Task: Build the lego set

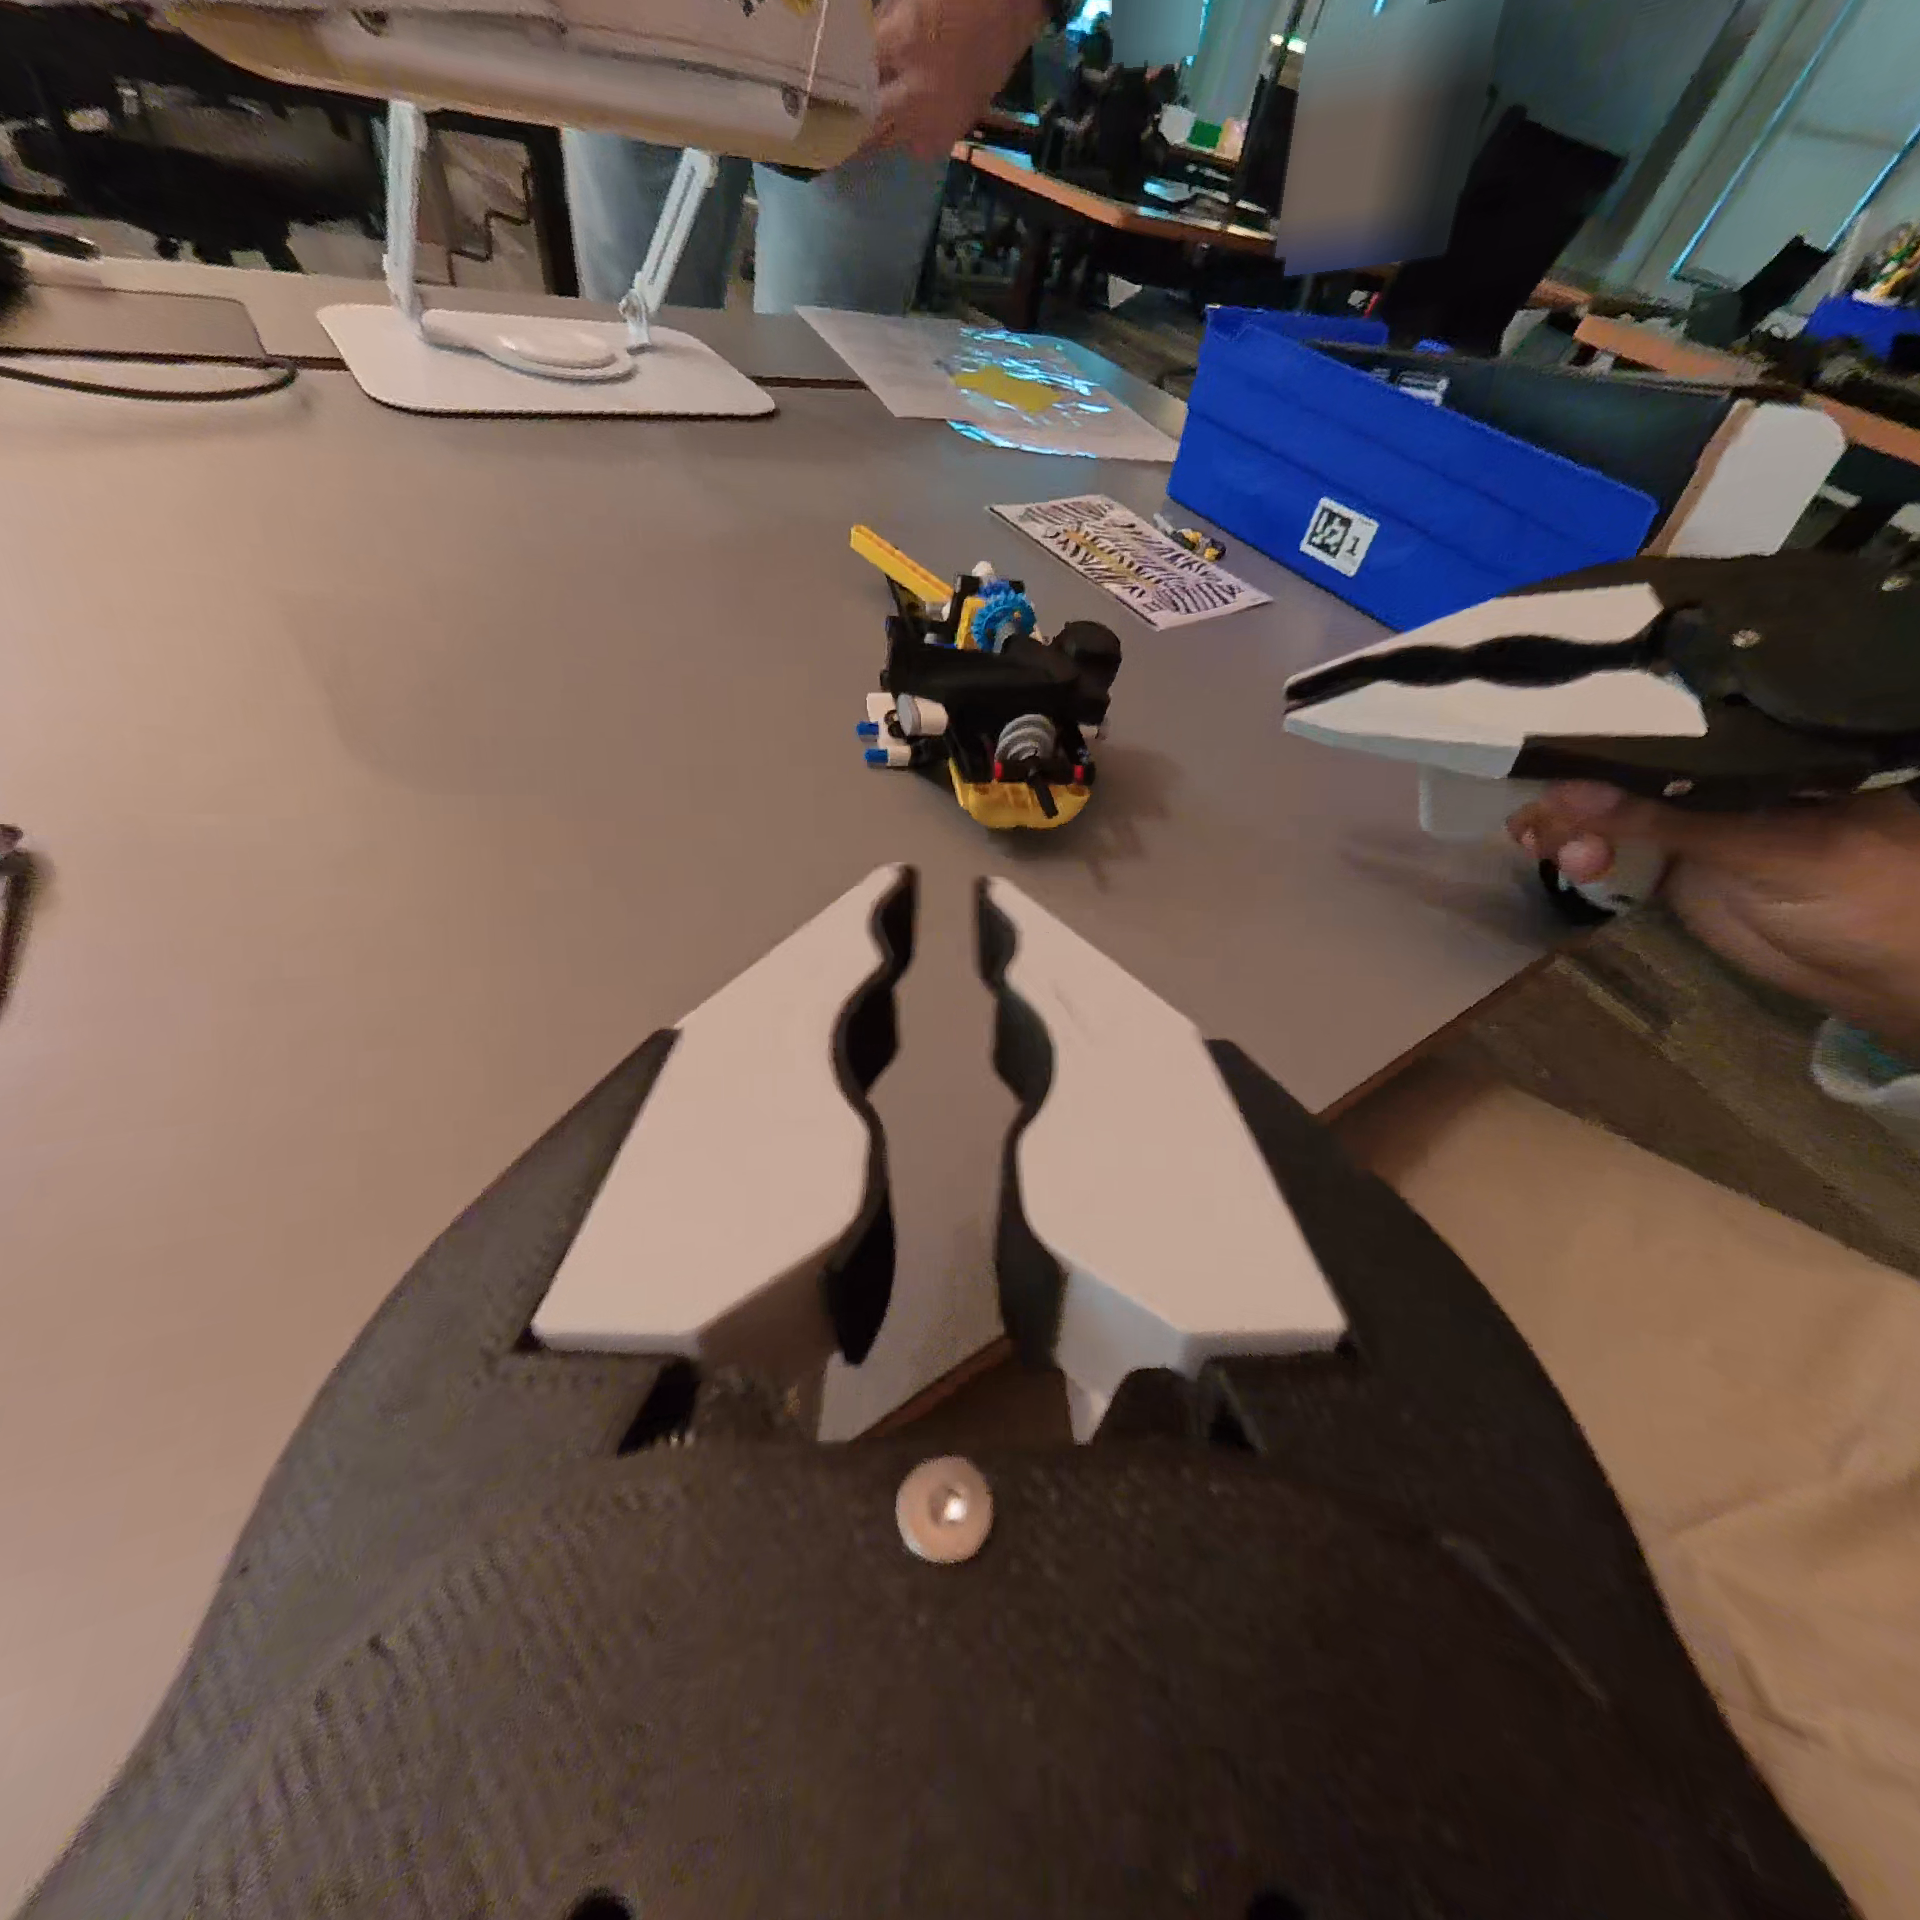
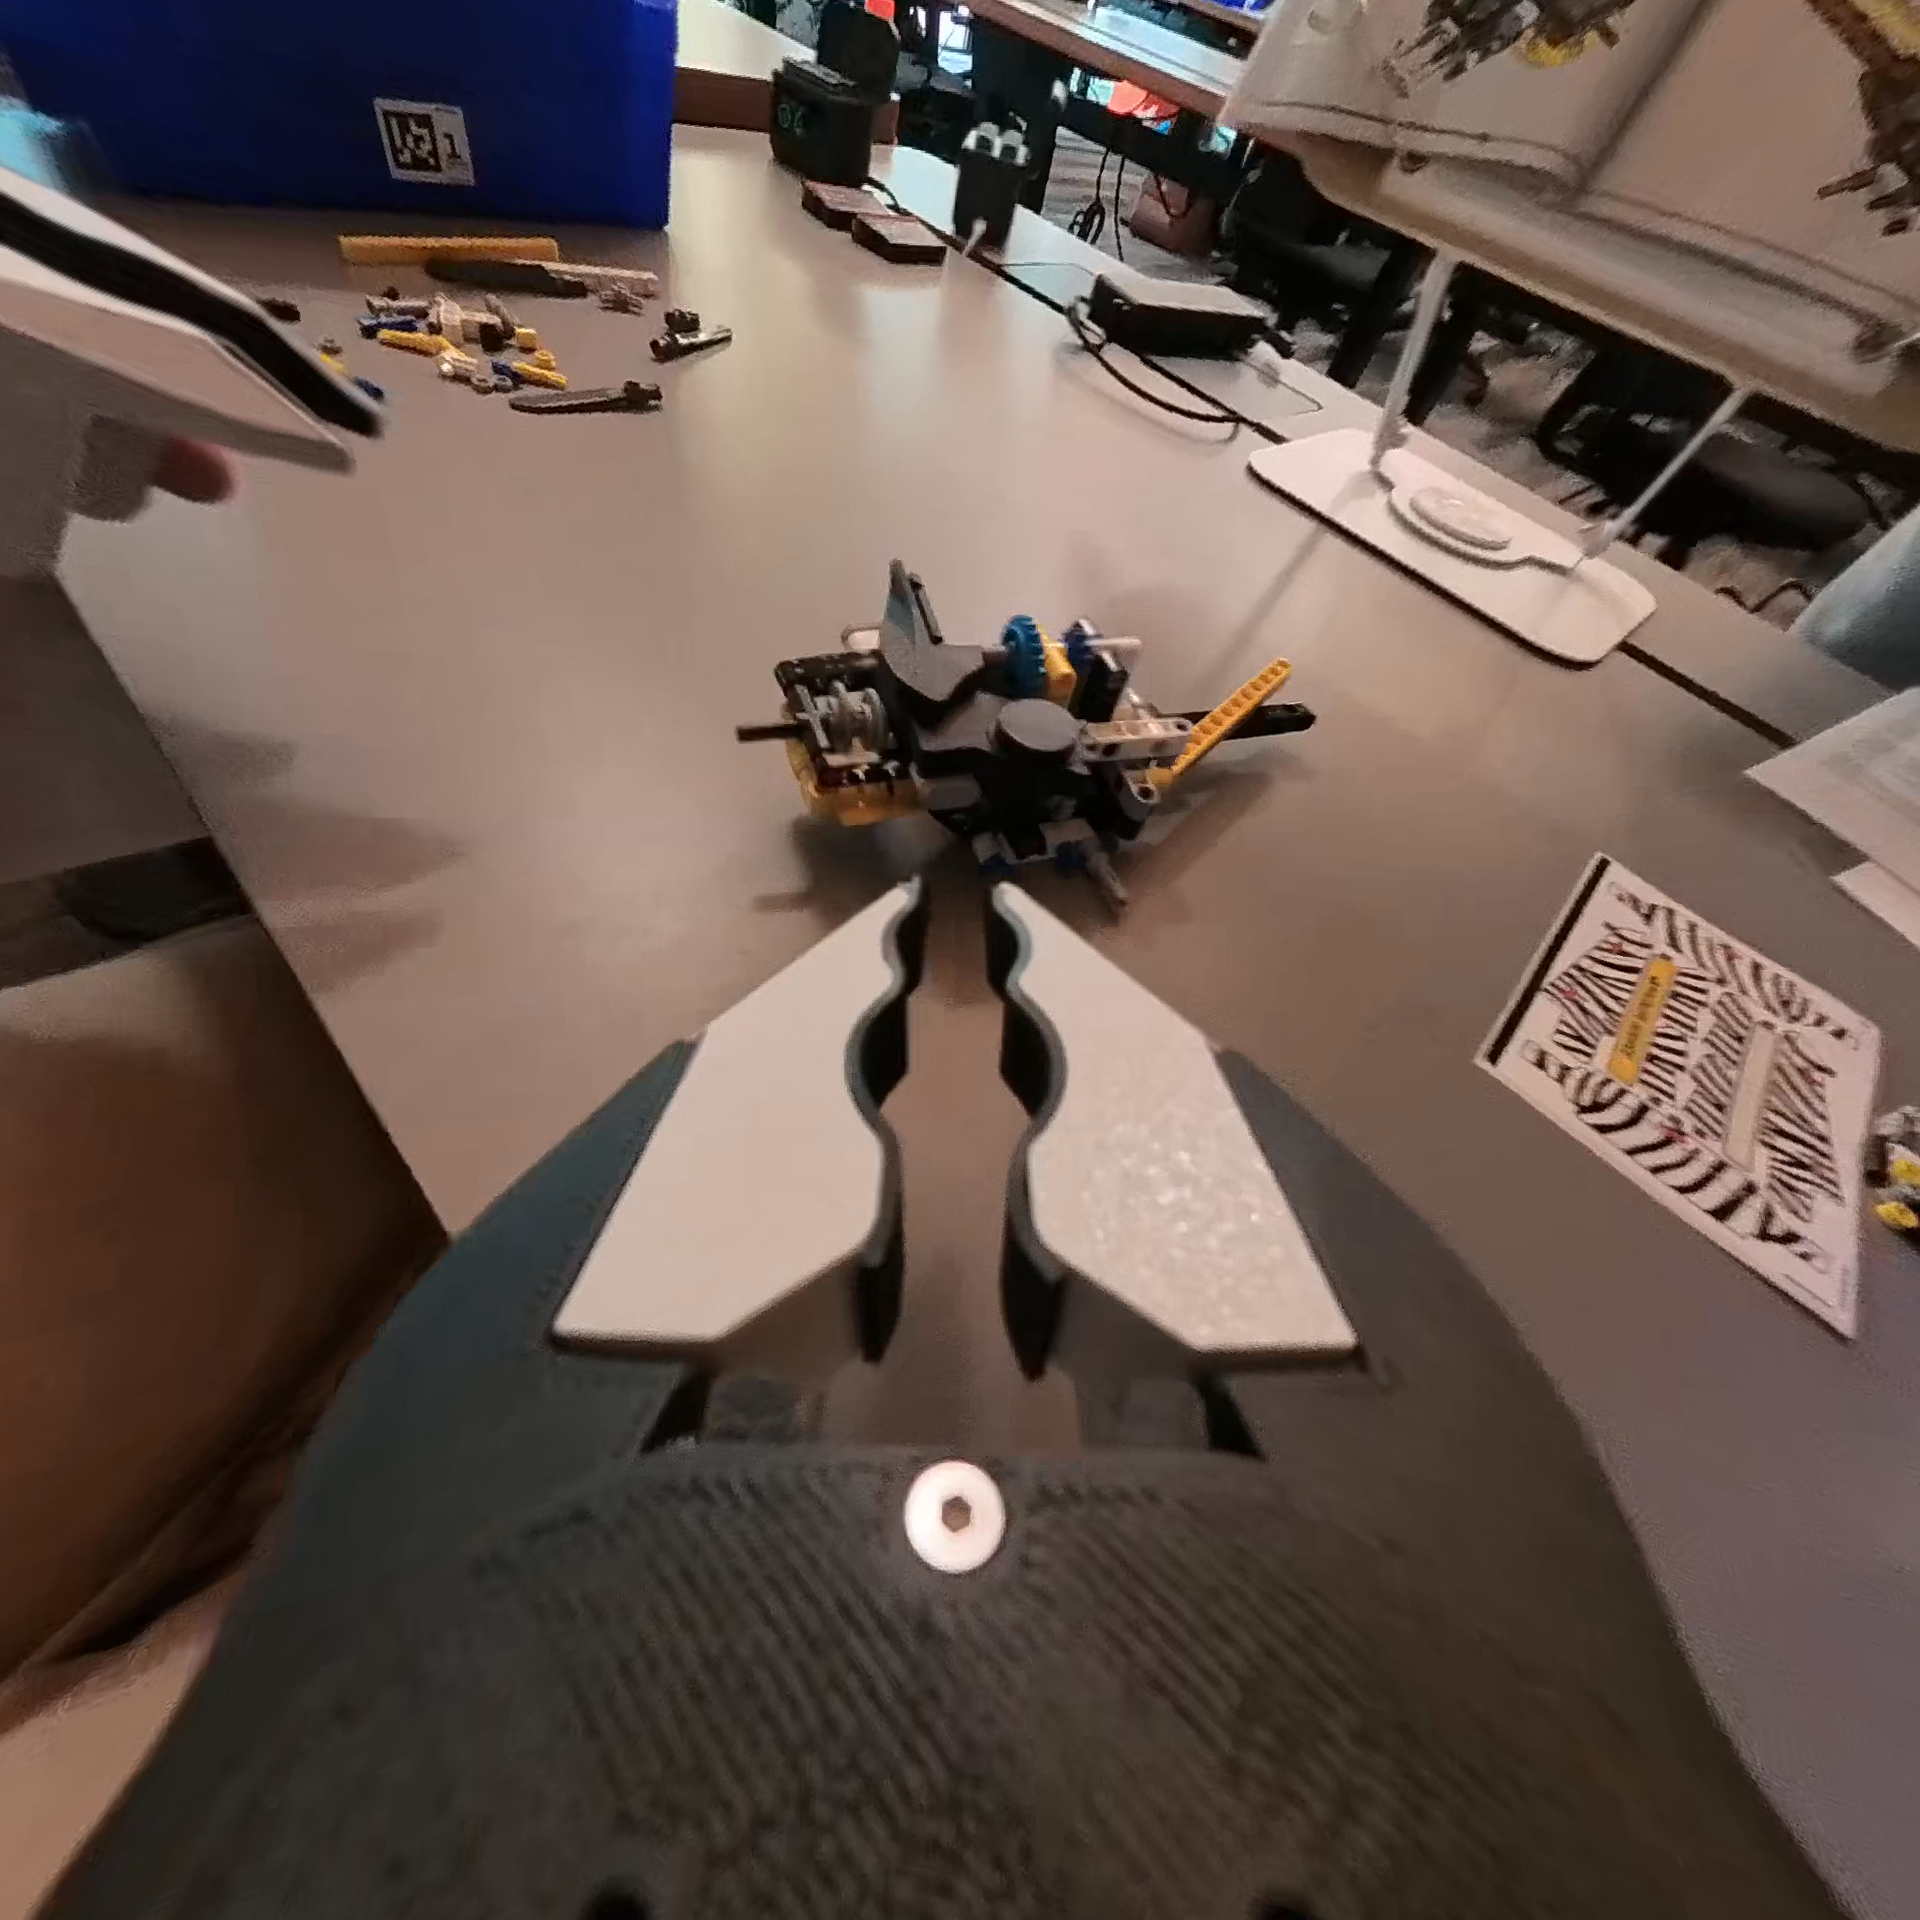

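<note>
A partly built lego model [image 1: 997, 696], black and yellow with blue gears and a long yellow beam, sits on the grey table [image 1: 416, 727]. It also shows in the right wrist view [image 2: 997, 727]. My left gripper [image 1: 945, 878] hovers just short of the model, its jaws drawn nearly together with nothing between them. My right gripper [image 2: 956, 894] is close in front of the model's other side, jaws likewise nearly together and bare. The right gripper [image 1: 1294, 707] shows to the model's right in the left wrist view. The left gripper [image 2: 343, 426] shows at the upper left in the right wrist view.
Several loose lego parts [image 2: 488, 332] lie near a blue bin [image 2: 312, 94]. A striped sticker sheet [image 2: 1704, 1081] lies beside the model. A white stand base [image 1: 540, 364] holds an open booklet at the back. A person stands behind it. The table edge [image 1: 1434, 1049] runs close by. One gripper's finger ends stand about 15 cm off the other's.
</note>
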A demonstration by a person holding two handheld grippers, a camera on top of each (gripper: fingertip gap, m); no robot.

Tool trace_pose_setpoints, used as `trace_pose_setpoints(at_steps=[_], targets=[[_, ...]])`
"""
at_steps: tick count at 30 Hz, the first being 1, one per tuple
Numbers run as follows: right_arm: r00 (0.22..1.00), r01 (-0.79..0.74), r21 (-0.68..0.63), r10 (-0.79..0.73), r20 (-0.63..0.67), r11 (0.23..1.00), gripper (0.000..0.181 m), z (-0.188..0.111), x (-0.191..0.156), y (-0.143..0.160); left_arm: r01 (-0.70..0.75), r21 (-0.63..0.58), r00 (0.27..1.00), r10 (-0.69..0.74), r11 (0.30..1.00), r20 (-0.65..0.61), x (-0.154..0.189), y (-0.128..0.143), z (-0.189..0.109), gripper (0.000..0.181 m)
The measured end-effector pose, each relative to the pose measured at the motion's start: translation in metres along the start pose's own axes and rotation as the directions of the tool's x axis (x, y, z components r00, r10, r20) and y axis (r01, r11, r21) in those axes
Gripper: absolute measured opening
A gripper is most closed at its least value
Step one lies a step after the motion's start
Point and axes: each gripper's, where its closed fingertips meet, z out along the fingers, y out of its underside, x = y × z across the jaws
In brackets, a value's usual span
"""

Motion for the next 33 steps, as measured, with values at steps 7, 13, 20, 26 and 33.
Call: trace_pose_setpoints(at_steps=[7,13,20,26,33], targets=[[1.000,-0.022,-0.119,0.021,-0.012,0.993,0.041,0.035,-0.030,0.000,0.032,-0.066,0.999,-0.034,0.997,-0.029,0.006,0.004,0.031,0.047],[0.979,-0.204,-0.172,0.204,-0.017,0.964,0.035,0.053,-0.040,0.001,0.012,-0.114,0.999,-0.016,0.993,-0.034,0.008,0.017,0.033,0.049],[0.965,-0.257,-0.274,0.263,-0.017,0.927,0.021,0.064,-0.041,0.015,0.016,-0.131,0.999,-0.022,0.991,-0.045,0.010,0.023,0.034,0.049],[0.939,-0.333,-0.234,0.343,0.000,0.913,0.010,0.058,-0.030,0.012,-0.004,-0.144,0.999,-0.003,0.990,-0.045,0.012,0.028,0.034,0.048],[0.949,-0.302,-0.255,0.316,0.015,0.919,0.032,0.060,-0.033,0.013,-0.013,-0.154,0.999,0.006,0.988,-0.047,0.014,0.032,0.035,0.048]])
